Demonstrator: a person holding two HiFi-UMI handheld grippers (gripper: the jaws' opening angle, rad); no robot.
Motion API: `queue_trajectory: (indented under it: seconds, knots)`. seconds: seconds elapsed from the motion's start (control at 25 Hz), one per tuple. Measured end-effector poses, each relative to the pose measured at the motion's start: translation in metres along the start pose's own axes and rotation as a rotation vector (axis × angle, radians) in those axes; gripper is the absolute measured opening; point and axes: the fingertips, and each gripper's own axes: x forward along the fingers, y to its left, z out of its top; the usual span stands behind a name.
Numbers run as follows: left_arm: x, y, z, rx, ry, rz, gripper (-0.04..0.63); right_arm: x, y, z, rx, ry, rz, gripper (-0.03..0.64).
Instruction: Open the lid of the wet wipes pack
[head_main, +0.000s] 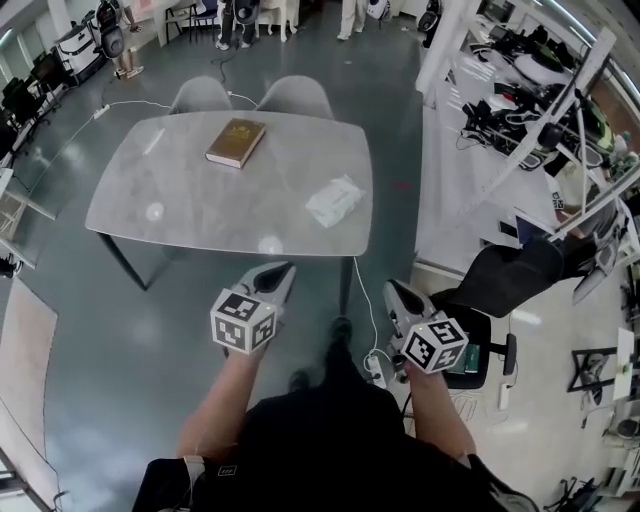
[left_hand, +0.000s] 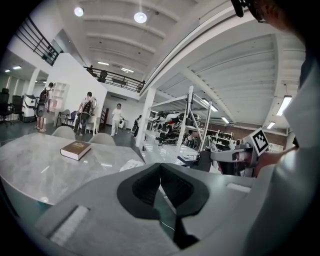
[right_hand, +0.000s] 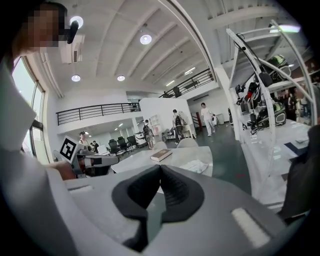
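The person is holding both claws out over the grey floor (head_main: 120, 340), short of the tabletop (head_main: 190, 205). The left claw (head_main: 282, 270) is pointing at the tabletop's near edge with its jaws pressed together and nothing between them. The right claw (head_main: 393, 290) is hanging further right, just outside the near right corner. It is closed in the same way, pad against pad, pinching nothing.

Beyond them the wet wipes pack (head_main: 335, 200) is lying flat on the tabletop near its right edge, well apart from both claws. Its lid is showing too small to tell whether it is open or shut. Further back a brown book (head_main: 236, 142) is lying flat toward the far side, well apart from the pack. Two grey chairs (head_main: 295, 97) are standing at the far edge — and past them, across the hall, a few people (head_main: 233, 25) are standing.
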Motion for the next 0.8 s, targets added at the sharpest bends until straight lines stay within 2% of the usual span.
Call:
queue_trajectory:
  seconds: [0.28,0.6,0.8]
  knots:
    - [0.092,0.019,0.029,0.027,0.035,-0.012,0.011,0.069,-0.066,0.03,0.029,0.006,0.055,0.002]
    - [0.206,0.046,0.068,0.067,0.06,0.056,0.011,0.137,-0.171,0.076,0.054,0.02,0.101,0.002]
    - [0.24,0.061,0.077,0.062,0.072,0.088,0.011,0.167,-0.197,0.092,0.041,0.037,0.139,0.002]
